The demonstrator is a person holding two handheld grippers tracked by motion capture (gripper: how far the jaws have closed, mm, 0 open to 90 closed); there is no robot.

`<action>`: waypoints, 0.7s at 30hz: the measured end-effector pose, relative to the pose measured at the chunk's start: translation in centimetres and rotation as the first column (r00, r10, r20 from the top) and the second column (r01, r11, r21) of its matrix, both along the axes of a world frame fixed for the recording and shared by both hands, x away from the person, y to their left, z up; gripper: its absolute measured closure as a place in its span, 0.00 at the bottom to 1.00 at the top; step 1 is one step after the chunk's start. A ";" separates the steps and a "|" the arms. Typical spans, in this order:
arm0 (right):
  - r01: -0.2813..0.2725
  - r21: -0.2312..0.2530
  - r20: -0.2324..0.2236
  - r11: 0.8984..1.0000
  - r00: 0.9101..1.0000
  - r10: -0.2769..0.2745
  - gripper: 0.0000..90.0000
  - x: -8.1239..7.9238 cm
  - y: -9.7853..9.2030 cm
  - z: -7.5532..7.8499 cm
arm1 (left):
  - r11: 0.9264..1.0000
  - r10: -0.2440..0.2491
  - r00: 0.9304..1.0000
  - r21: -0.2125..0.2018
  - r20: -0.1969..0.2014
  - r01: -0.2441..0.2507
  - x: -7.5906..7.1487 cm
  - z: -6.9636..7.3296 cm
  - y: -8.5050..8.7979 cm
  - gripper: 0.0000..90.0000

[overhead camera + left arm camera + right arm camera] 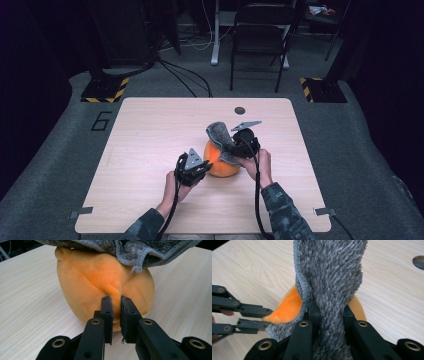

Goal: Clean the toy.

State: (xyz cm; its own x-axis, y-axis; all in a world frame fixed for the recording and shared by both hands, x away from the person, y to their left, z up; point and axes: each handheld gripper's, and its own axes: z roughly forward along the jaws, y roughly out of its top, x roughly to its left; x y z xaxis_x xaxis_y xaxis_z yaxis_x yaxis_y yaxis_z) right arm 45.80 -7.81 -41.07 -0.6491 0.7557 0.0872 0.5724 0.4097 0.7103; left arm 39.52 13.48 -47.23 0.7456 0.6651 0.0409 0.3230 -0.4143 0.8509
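An orange plush ball (pixel 220 162) rests on the wooden table (pixel 150 140), near its front middle. A grey fuzzy cloth (pixel 220 134) lies draped over its top and sticks up behind it. My left gripper (pixel 202 167) is at the plush's left side, shut on a pinched fold of the orange plush (pixel 115 293). My right gripper (pixel 239 150) is at the plush's right side, shut on the grey cloth (pixel 332 290), which rises thick between its jaws. In the right gripper view the left gripper (pixel 265 317) pinches the orange plush (pixel 287 307) at the left.
A round cable hole (pixel 240 110) sits in the table near its far edge. Beyond the table stand a black folding chair (pixel 260 35) and two stand bases with yellow-black tape (pixel 105 90). Bare tabletop lies to the left and far side.
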 end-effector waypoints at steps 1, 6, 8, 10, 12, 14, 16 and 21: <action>0.007 -0.004 -0.006 1.000 1.000 -0.007 0.86 0.0 -0.1 0.0 | 1.000 -0.002 1.000 0.004 0.000 0.002 0.0 0.0 0.0 0.91; 0.024 -0.015 -0.014 1.000 1.000 -0.025 0.86 0.6 -0.9 -0.5 | 1.000 -0.001 1.000 -0.004 -0.011 0.001 0.1 -0.1 0.2 0.91; 0.038 -0.019 -0.026 0.999 0.999 -0.038 0.86 0.7 -1.2 -0.6 | 1.000 -0.004 1.000 -0.001 -0.014 0.004 0.1 -0.1 0.2 0.91; 0.058 -0.035 -0.029 0.998 0.998 -0.059 0.86 0.8 -1.5 -0.8 | 1.000 0.001 1.000 -0.005 -0.016 -0.001 0.2 -0.2 0.3 0.91; 0.075 -0.035 -0.036 0.997 0.996 -0.076 0.86 1.0 -1.9 -1.1 | 1.000 0.002 1.000 -0.008 -0.016 -0.002 0.2 -0.2 0.3 0.91; 0.091 -0.038 -0.055 0.995 0.994 -0.093 0.86 1.3 -2.4 -1.5 | 1.000 0.007 1.000 -0.008 -0.017 -0.007 0.2 -0.3 0.4 0.91; 0.106 -0.042 -0.061 0.993 0.992 -0.108 0.86 1.5 -2.9 -1.9 | 1.000 0.005 1.000 -0.005 -0.018 -0.005 0.2 -0.3 0.4 0.91; 0.144 -0.064 -0.095 0.988 0.984 -0.149 0.86 2.0 -4.2 -3.0 | 1.000 0.007 1.000 -0.003 -0.016 -0.007 0.3 -0.3 0.4 0.91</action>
